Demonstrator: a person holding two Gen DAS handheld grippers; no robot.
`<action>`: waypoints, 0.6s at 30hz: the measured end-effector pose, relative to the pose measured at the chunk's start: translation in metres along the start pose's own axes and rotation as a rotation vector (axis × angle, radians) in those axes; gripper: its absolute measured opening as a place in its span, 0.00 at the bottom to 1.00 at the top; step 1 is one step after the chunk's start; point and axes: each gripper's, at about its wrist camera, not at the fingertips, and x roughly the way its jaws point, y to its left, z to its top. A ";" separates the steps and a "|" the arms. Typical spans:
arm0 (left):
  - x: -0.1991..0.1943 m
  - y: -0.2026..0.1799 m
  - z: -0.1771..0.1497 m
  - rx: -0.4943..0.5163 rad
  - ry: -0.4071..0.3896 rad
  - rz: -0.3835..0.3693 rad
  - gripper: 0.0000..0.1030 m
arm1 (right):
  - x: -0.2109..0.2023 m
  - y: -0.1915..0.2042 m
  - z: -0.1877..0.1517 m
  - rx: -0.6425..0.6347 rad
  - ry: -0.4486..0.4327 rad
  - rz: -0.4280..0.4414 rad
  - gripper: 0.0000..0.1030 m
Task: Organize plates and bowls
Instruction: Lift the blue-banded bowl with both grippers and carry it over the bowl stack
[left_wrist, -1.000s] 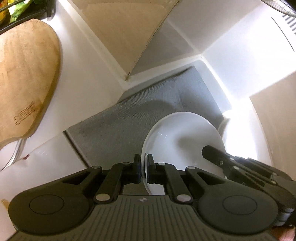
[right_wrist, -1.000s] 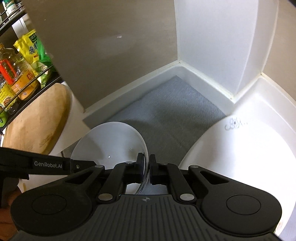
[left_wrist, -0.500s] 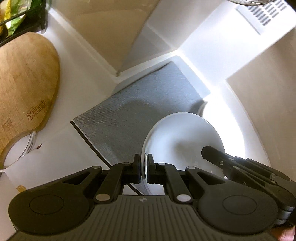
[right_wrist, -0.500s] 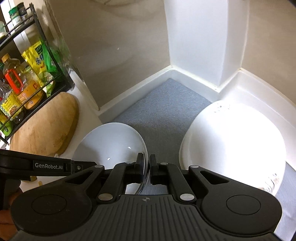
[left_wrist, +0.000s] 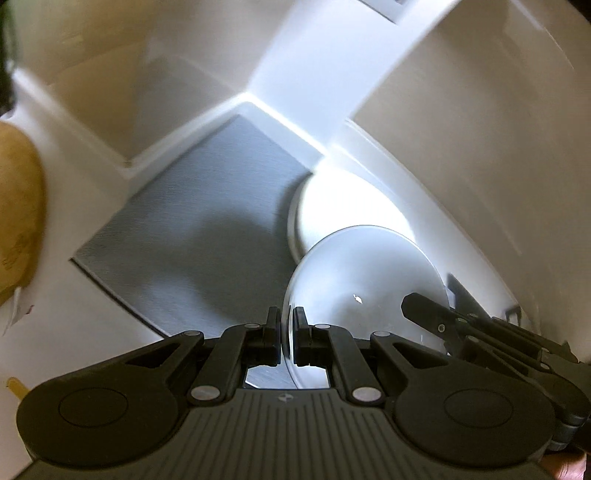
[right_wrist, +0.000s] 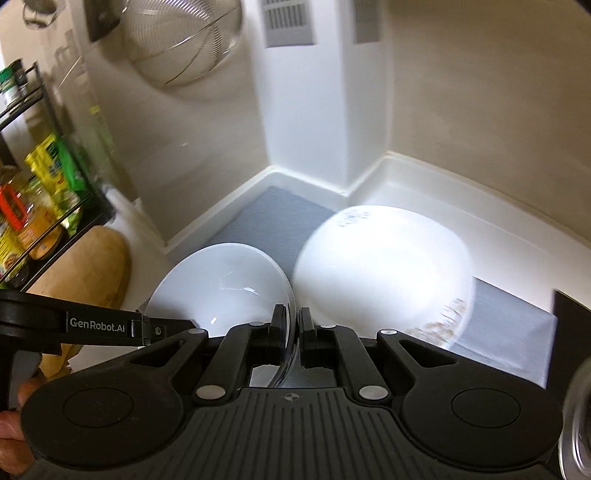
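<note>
Both claws, left (left_wrist: 286, 334) and right (right_wrist: 294, 332), clamped on the bowl (right_wrist: 225, 280), had carried it nearer the upturned bowl (right_wrist: 384, 266), probably for stacking.

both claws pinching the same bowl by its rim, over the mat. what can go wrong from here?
1. The left claw and right claw each hold the bowl only by a thin strip of opposite rim; if the hands drift apart or twist, the glossy rim could slip out.
2. The bowl hangs right beside the upside-down bowl on the grey mat; lowering it carelessly could knock the two together.
3. Both views are motion-blurred, so the move looks fast for such a grip.
</note>
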 end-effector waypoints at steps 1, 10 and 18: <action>0.000 -0.006 -0.002 0.016 0.006 -0.009 0.06 | -0.005 -0.004 -0.003 0.012 -0.006 -0.012 0.07; 0.012 -0.051 -0.016 0.156 0.063 -0.066 0.06 | -0.044 -0.030 -0.030 0.112 -0.037 -0.113 0.07; 0.027 -0.084 -0.034 0.269 0.129 -0.081 0.06 | -0.065 -0.051 -0.059 0.206 -0.039 -0.175 0.07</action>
